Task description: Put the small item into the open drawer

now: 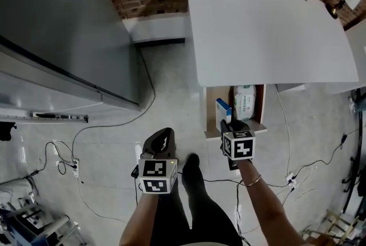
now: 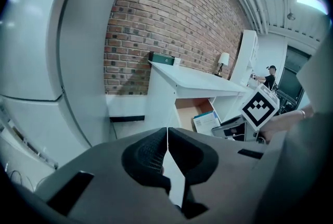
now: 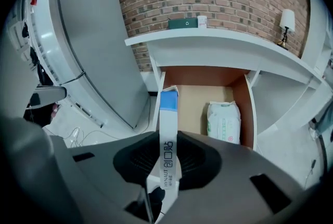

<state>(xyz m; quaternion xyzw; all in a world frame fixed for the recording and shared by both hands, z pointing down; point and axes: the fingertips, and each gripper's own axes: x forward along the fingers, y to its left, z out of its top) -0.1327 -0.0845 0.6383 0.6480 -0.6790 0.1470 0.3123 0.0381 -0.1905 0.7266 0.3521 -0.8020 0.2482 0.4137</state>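
Jaws of the right gripper (image 3: 167,158) are clamped on the lower end of a small carton (image 3: 167,129), white with a blue top, which stands up out of the pads; the left gripper (image 2: 167,147) has its jaws pressed together on nothing, and it hangs well to the left of the open drawer (image 3: 250,108), clear of it. In the head view the carton (image 1: 223,110) sits over the drawer's front left part; a white packet (image 3: 225,121) already lies at the drawer's right side, under the desk (image 3: 223,43). The carton looks light, thin cardboard: stiff along its edges, easily dented on its broad faces; a gentle pinch low on the body, as now, should do, and it will probably topple flat once let go.
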